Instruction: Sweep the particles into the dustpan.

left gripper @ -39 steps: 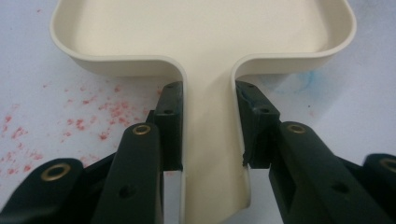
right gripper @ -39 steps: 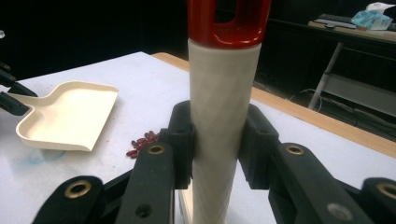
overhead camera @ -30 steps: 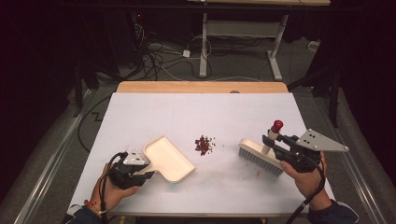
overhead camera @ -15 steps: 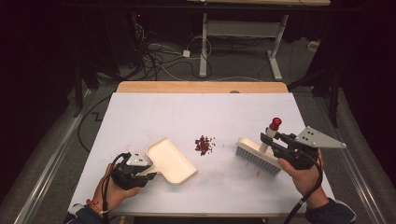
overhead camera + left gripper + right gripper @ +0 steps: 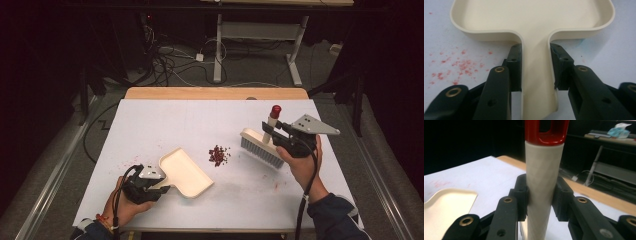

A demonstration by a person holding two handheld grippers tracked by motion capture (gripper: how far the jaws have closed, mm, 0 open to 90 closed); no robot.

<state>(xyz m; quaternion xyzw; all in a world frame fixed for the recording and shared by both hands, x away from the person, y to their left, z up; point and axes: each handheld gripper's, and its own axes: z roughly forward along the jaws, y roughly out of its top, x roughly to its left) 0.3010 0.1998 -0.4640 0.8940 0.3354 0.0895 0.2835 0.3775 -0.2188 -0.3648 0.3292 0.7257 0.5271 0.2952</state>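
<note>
- Tongs on the left (image 5: pixel 534 67) pinch the flat handle of a cream plastic dustpan (image 5: pixel 184 172), a light, stiff, smooth-walled tray lying low on the white surface (image 5: pixel 165 125).
- Tongs on the right (image 5: pixel 540 195) clamp the round cream handle, red-capped, of a grey-bristled hand brush (image 5: pixel 261 147); rigid stem, soft bristles.
- Dark red crumbs (image 5: pixel 218 155) lie between pan and brush: loose, likely to scatter.

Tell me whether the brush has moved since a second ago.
Yes. The brush, clamped in the right hand-held gripper, has slid left toward the red crumb pile.
</note>
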